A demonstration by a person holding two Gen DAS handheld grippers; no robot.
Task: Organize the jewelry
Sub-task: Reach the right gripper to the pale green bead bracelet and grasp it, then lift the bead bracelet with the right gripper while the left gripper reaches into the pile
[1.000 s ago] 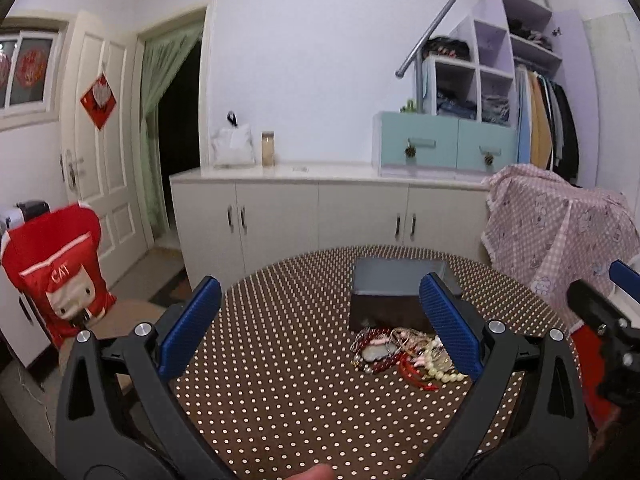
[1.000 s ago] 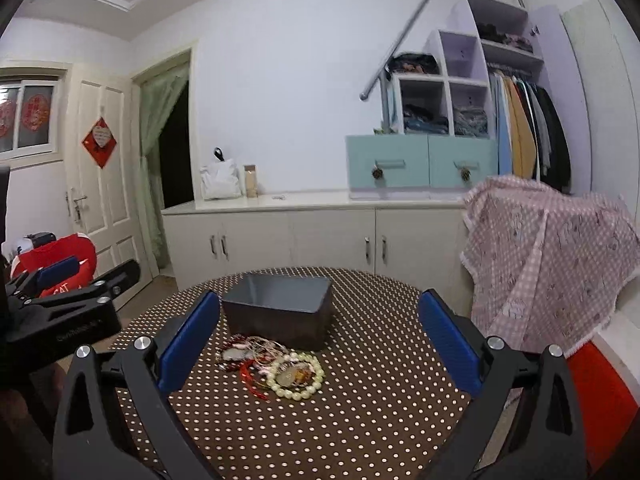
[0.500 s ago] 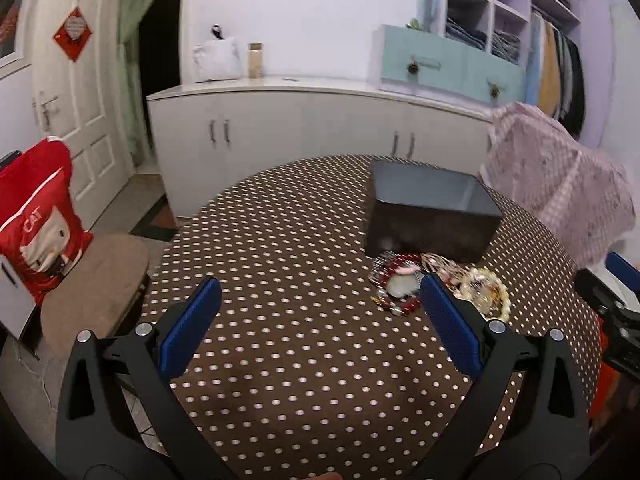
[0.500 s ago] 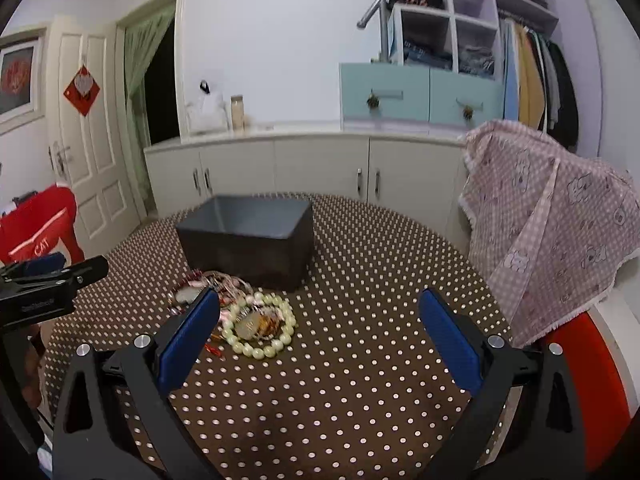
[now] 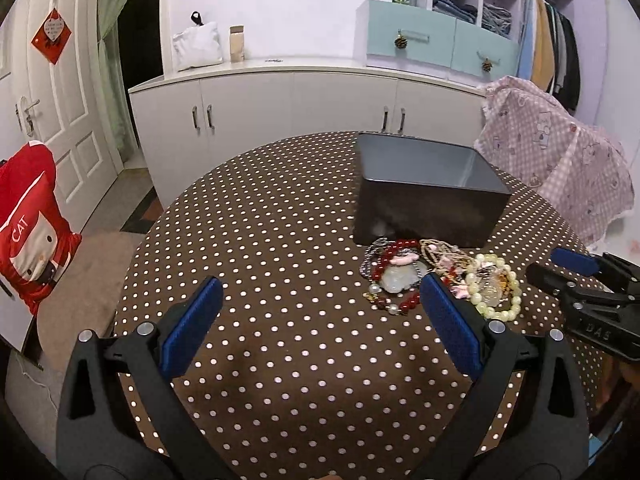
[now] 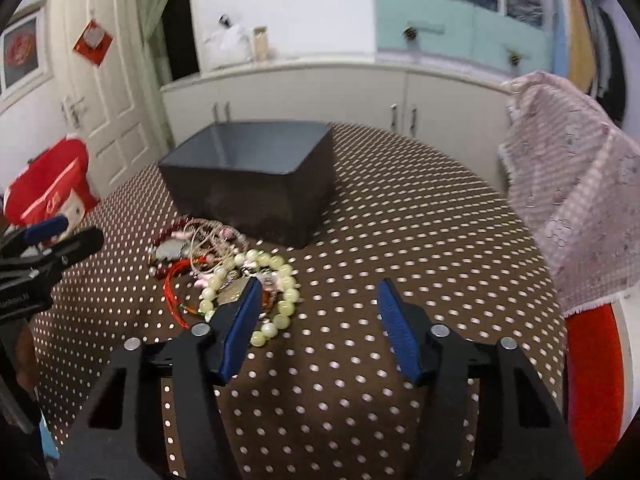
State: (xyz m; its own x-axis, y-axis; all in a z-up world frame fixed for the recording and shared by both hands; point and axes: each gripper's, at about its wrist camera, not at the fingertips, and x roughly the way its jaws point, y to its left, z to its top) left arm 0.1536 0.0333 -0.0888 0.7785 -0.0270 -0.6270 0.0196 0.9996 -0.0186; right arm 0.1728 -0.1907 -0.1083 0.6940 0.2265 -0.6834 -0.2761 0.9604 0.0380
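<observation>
A pile of jewelry (image 5: pixel 424 276) lies on the dotted round table (image 5: pixel 280 220) in front of an open dark grey box (image 5: pixel 424 184). It holds a red bead bracelet, a pale green bead bracelet (image 5: pixel 494 290) and tangled chains. My left gripper (image 5: pixel 320 296) is open and empty, left of the pile. In the right wrist view the pile (image 6: pixel 224 264) lies before the box (image 6: pixel 256 176). My right gripper (image 6: pixel 320 296) is open and empty, its left finger over the pale bracelet (image 6: pixel 276 280).
The brown tablecloth hangs over the round table's edge. A red cat chair cover (image 5: pixel 28 224) stands at the left. A pink checked cloth (image 6: pixel 572 200) covers furniture at the right. White cabinets (image 5: pixel 304 100) line the back wall.
Both grippers have moved forward and tilted down toward the table. The jewelry pile and box now look larger and nearer. The right gripper's jaws stand narrower than before.
</observation>
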